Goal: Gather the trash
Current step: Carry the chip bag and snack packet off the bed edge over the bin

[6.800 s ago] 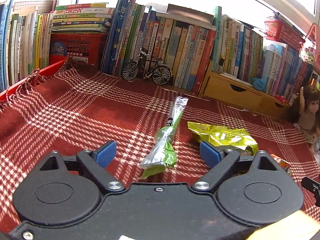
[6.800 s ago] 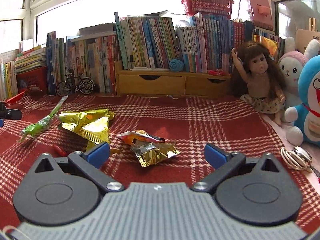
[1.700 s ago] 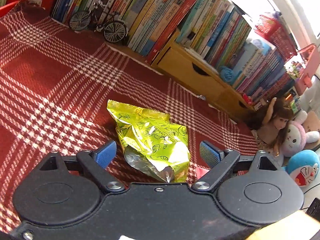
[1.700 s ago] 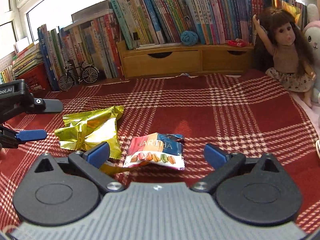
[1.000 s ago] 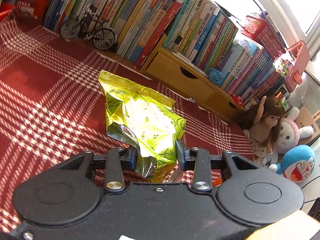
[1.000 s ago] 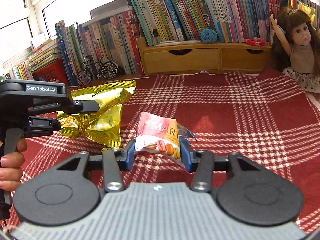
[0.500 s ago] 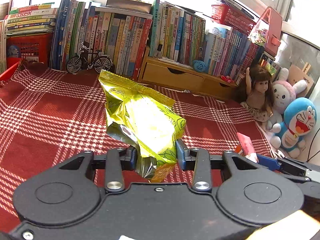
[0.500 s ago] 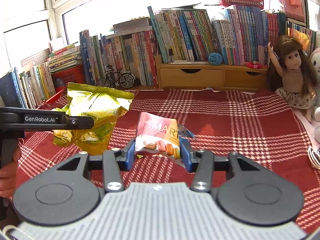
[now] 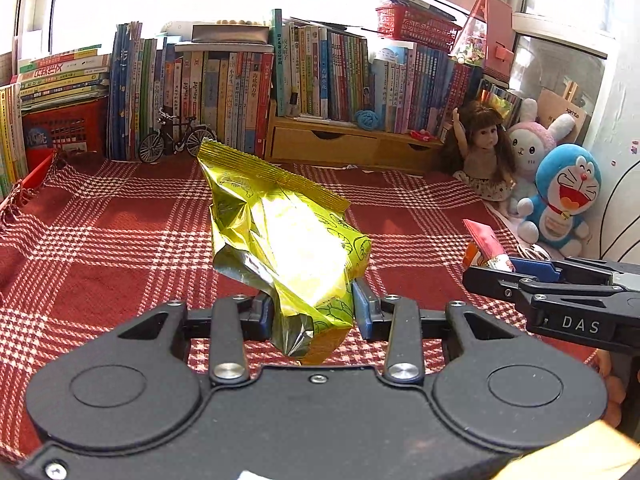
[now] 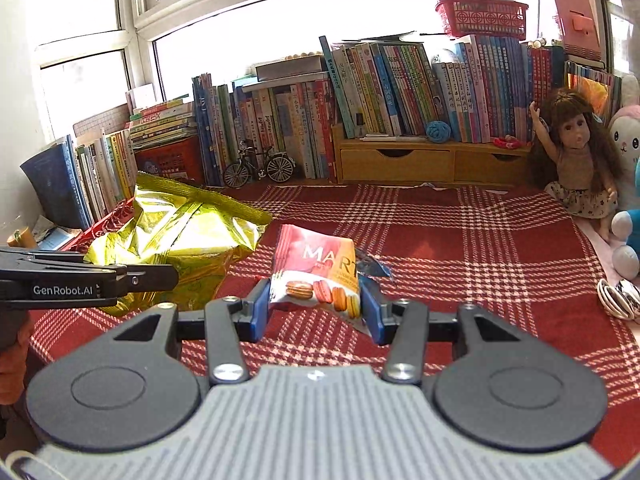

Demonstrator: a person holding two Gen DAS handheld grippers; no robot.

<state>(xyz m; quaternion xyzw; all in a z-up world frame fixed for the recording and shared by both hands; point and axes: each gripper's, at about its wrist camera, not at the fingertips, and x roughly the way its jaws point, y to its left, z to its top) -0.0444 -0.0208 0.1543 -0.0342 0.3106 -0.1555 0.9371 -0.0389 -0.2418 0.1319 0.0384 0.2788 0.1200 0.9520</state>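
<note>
My left gripper (image 9: 314,314) is shut on a crumpled yellow-green snack bag (image 9: 280,236), held up above the red plaid cloth (image 9: 120,240). My right gripper (image 10: 314,310) is shut on a small red macaron wrapper (image 10: 316,272), also lifted off the cloth. In the left wrist view the right gripper (image 9: 504,266) shows from the side at the right, with the red wrapper (image 9: 486,240) sticking up from it. In the right wrist view the left gripper's arm (image 10: 88,278) reaches in from the left, with the yellow-green bag (image 10: 180,236) standing up from it.
Rows of books (image 9: 240,88) line the back, with a toy bicycle (image 9: 176,136) and a wooden drawer unit (image 9: 348,146) in front of them. A doll (image 9: 484,148) and plush toys (image 9: 564,196) sit at the right. A red crate edge (image 9: 38,170) is at the left.
Both grippers have risen a little higher with their wrappers still held. The left wrist view has levelled off and shows more of the window.
</note>
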